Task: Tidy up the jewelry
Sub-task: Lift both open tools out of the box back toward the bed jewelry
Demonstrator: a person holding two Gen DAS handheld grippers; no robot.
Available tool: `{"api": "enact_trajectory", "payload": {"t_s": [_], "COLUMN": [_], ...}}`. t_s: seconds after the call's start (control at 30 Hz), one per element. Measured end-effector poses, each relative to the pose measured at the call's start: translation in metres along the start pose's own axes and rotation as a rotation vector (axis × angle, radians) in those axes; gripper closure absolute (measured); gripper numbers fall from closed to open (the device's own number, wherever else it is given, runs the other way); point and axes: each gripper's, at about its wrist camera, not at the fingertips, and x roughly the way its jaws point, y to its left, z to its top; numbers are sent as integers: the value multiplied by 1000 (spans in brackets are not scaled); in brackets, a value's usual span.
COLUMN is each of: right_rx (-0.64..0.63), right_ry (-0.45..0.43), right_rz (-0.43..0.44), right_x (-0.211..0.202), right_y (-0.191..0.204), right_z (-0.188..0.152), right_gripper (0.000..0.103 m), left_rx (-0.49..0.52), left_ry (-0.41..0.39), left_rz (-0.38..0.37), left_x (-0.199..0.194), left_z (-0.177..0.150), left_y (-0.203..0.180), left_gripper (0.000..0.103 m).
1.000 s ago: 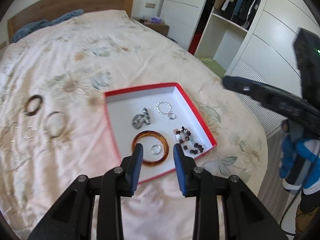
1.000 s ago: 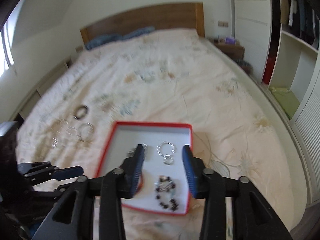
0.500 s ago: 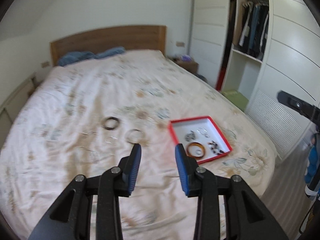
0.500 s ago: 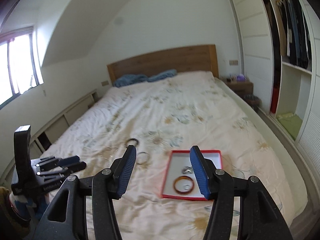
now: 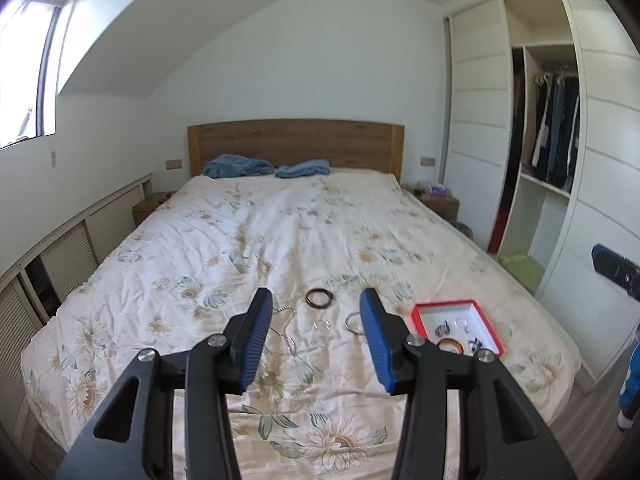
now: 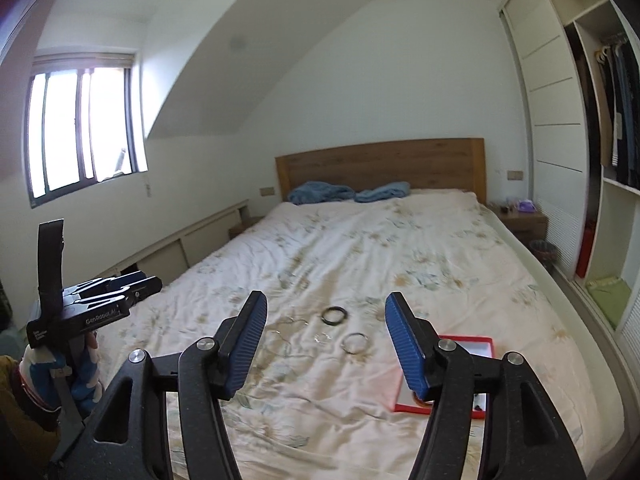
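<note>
Both grippers have pulled back from the red box, left gripper and right gripper spread apart and empty; dark bangle and silver rings lie left of it, unsorted.

1. Walls white; sloped ceiling descends toward the left side of the room.
2. Dark-framed window on the left wall, strongly backlit; daylight is the only visible light source.
3. Bed with a floral cream quilt fills the centre; wooden headboard against the far wall.
4. Two blue pillows lie at the head end.
5. Low louvred cabinets run along the left wall.
6. Wooden nightstand right of the bed.
7. White built-in wardrobe on the right; open section shows hanging clothes and shelves.
8. Wood-look floor at lower right.
</note>
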Motion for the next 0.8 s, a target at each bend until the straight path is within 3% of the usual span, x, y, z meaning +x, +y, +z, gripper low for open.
{"api": "enact_trajectory", "payload": {"t_s": [0.23,0.4,0.8], "right_rx": [-2,14,69], "right_ry": [-7,17,215], "right_rz": [23,15,-9], "right_x": [4,21,141], "right_y": [6,1,-18], "right_z": [2,-3,-54], "right_gripper": [41,41,41], "left_rx": [-25,-54,-136], "left_ry": [6,55,240], "left_rz": [13,-1,57], "left_x": [2,29,136], "left_z": [1,-7,-69], "left_y": [11,17,48], "left_gripper": [60,59,59]}}
